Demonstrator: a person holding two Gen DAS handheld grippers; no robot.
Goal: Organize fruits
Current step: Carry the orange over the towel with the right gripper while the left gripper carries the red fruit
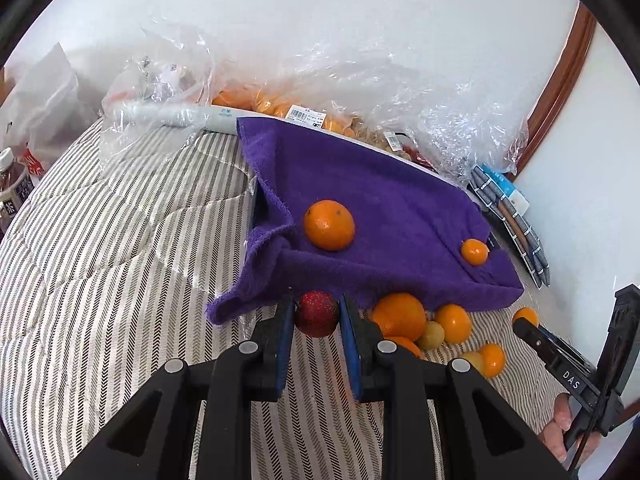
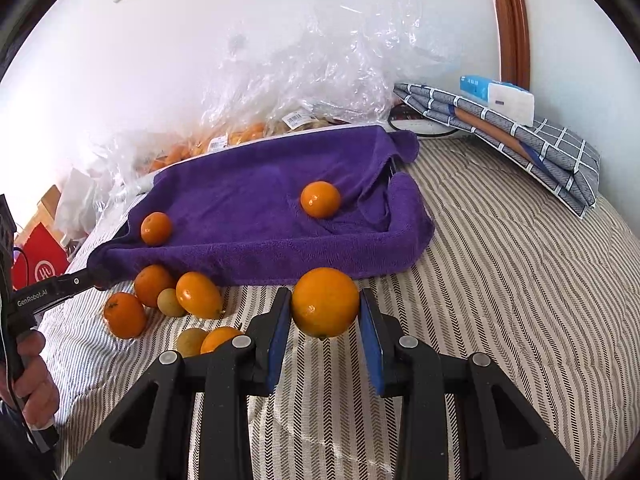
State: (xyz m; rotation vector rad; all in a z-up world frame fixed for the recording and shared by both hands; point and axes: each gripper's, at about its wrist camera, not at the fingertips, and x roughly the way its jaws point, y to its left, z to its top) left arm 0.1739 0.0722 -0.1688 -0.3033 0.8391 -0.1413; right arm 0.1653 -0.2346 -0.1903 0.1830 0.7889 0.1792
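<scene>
both claws clamped on fruit above the striped bed

left claw [image 1: 316,312] grips a red fruit [image 1: 316,314], perhaps a small apple; right claw [image 2: 325,306] grips a big orange [image 2: 325,303]. two oranges sit on the purple towel [image 2: 256,208], more loose fruit just beside its near edge.

Both fisheye views are bright with soft daylight, curved strongly at the edges and ringed by dark corners. The white wall [image 1: 360,20] is washed out, nearly overexposed, most of all at the left of the right wrist view. The clear plastic bags [image 2: 320,60] glint with glare. Shadows under the fruit on the purple towel [image 1: 380,200] are faint. Focus is sharp, with no motion blur
</scene>
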